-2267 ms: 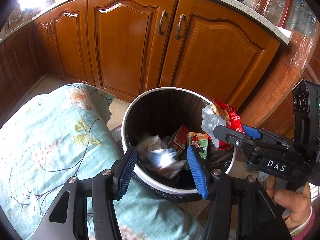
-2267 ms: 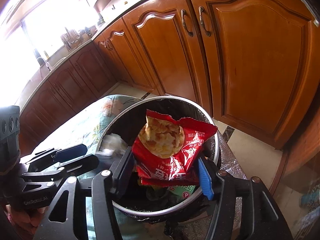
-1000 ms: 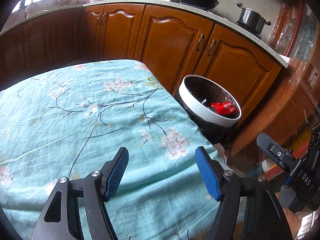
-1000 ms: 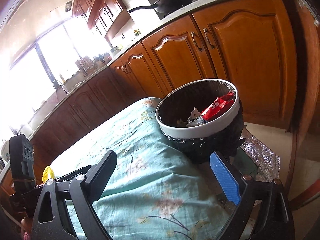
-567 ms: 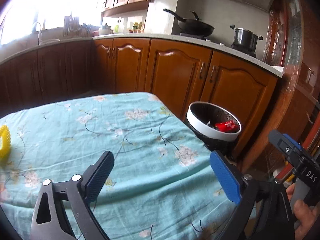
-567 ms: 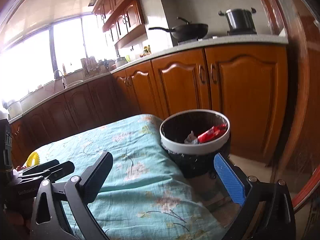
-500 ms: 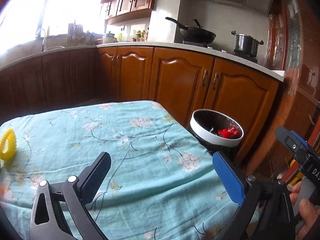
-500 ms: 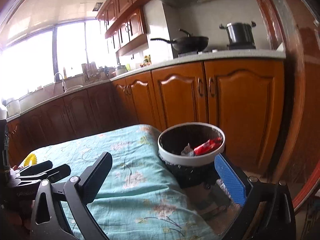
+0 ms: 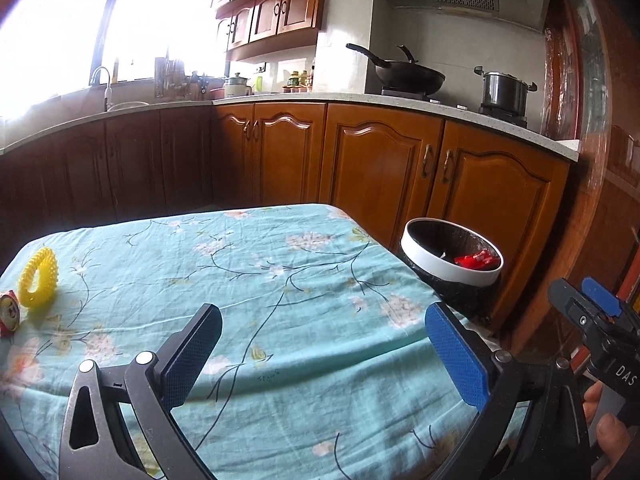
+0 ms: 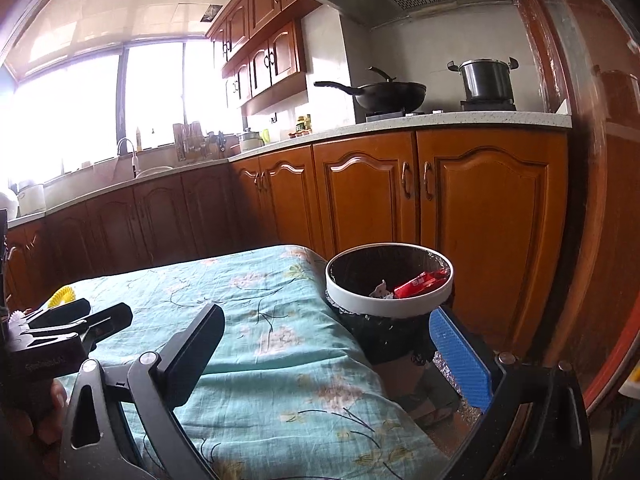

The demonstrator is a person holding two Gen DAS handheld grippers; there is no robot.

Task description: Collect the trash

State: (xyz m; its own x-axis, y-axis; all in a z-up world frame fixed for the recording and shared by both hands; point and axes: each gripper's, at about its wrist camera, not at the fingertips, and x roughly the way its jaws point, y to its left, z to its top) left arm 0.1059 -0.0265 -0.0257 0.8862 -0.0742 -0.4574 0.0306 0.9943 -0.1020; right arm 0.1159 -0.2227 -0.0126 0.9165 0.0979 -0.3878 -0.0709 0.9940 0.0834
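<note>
A white-rimmed trash bin with a black liner stands at the table's far right corner. A red snack bag and crumpled white trash lie inside it. My left gripper is open and empty above the near part of the table. My right gripper is open and empty, near the table's right edge, well back from the bin. It also shows in the left wrist view; the left one shows in the right wrist view.
The table has a teal floral cloth. A yellow spiky ring and a small red tin lie at its left edge. Wooden cabinets stand behind, with a wok and pot on the counter.
The right gripper let the red snack bag go into the bin. Both grippers then pulled back and up from the bin and opened wide; the ring and tin came into view.
</note>
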